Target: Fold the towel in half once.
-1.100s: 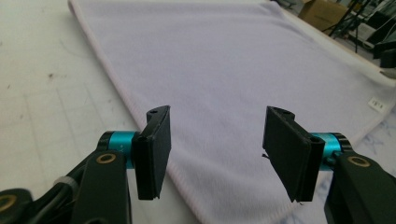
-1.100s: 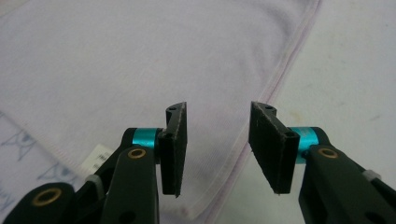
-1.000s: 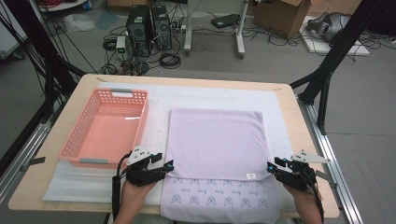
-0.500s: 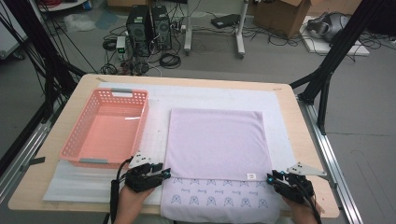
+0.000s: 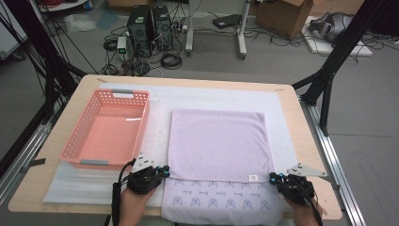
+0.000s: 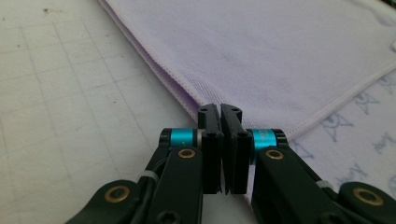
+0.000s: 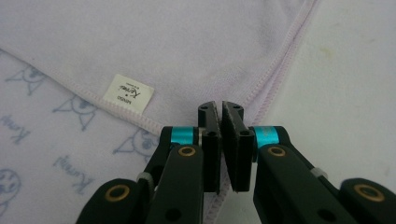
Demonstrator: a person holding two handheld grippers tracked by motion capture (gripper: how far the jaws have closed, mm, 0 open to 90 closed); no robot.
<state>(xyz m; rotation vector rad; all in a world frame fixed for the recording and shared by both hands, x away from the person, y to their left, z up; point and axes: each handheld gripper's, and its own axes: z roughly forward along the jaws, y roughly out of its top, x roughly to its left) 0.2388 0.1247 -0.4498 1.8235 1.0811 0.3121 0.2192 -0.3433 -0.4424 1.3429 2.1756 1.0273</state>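
Note:
A lilac towel (image 5: 216, 141) lies on the white mat, folded so its upper layer ends short of the printed lower layer (image 5: 216, 202). My left gripper (image 5: 165, 172) sits at the near left corner of the upper layer. In the left gripper view the jaws (image 6: 219, 109) have just been closing and now stand together on that corner of the towel (image 6: 280, 56). My right gripper (image 5: 273, 178) is at the near right corner, beside the small white label (image 7: 128, 93). Its jaws (image 7: 219, 106) have also just been closing and pinch the hemmed corner of the towel (image 7: 163, 42).
A pink plastic basket (image 5: 146, 122) stands empty on the left of the table, just beyond my left gripper. A white gridded mat (image 5: 216, 96) covers the wooden tabletop (image 5: 303, 141). Computers, cables and black stand legs fill the floor beyond the far edge.
Both grippers' jaws went from spread to closed at the upper layer's near corners. The right gripper shifted slightly toward the near edge; the left stayed put.

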